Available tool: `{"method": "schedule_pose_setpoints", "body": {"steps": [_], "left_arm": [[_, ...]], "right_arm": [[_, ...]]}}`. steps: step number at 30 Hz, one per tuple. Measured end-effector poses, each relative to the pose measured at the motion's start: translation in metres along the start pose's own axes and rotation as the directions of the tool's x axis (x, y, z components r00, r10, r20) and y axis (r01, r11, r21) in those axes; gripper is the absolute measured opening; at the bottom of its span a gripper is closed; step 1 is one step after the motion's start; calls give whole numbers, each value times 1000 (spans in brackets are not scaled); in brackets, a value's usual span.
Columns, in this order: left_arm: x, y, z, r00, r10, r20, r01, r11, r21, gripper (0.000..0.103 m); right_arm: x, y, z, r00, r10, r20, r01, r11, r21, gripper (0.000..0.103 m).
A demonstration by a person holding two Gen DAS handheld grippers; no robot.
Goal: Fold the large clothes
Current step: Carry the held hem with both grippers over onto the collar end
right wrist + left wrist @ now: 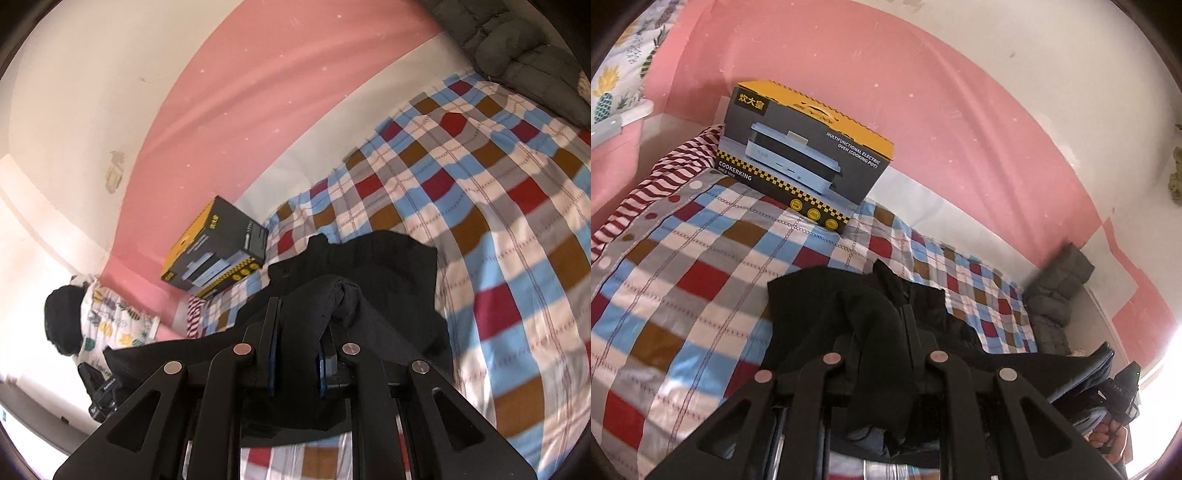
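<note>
Black garment (pixel 827 306) clamped in both the left gripper (pixel 886 332) and right gripper (pixel 299 332), stretched between them, draping ahead onto the checked bed (pixel 701 266).

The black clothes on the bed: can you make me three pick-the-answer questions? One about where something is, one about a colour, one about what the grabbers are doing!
1. Where is the cooker box?
A. on the checked bedspread by the pink wall
B. on the floor
C. on a chair

2. What colour is the box's top?
A. green
B. yellow
C. purple

3. What are the left gripper and the right gripper doing?
A. both open and empty
B. both shut on the black garment
C. only one holds cloth

Answers: 1 A, it stands on the bed against the wall. 2 B, its lid is yellow. 3 B, black cloth is pinched in each.
</note>
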State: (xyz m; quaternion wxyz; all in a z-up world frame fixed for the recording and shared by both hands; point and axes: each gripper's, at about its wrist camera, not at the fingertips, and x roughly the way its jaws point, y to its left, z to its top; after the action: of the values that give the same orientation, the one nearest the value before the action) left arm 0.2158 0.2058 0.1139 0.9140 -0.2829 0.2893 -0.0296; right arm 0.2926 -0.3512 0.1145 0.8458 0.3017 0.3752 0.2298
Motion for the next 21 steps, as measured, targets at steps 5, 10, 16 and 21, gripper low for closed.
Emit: {"method": "schedule_pose_setpoints", "body": {"steps": [5,10,16,21], "left_arm": [[50,5,20,999,41,-20,-41,999,-2,16],[110,21,32,994,92,-60,-94,995,-23,16],[187,42,35,974,180,-137,-183,983,-11,16],[241,60,24,954,233,-188,-237,972,6,17]], "right_arm": [[47,-11,30,999,-28,-22,28,999,18,16],[101,-36,52,996,-59,-60,63,995,71,16],[165,-75,68,983,-136,-127,152,980,126,17],[211,-100,69,970,-165,-177,192,971,144,19]]}}
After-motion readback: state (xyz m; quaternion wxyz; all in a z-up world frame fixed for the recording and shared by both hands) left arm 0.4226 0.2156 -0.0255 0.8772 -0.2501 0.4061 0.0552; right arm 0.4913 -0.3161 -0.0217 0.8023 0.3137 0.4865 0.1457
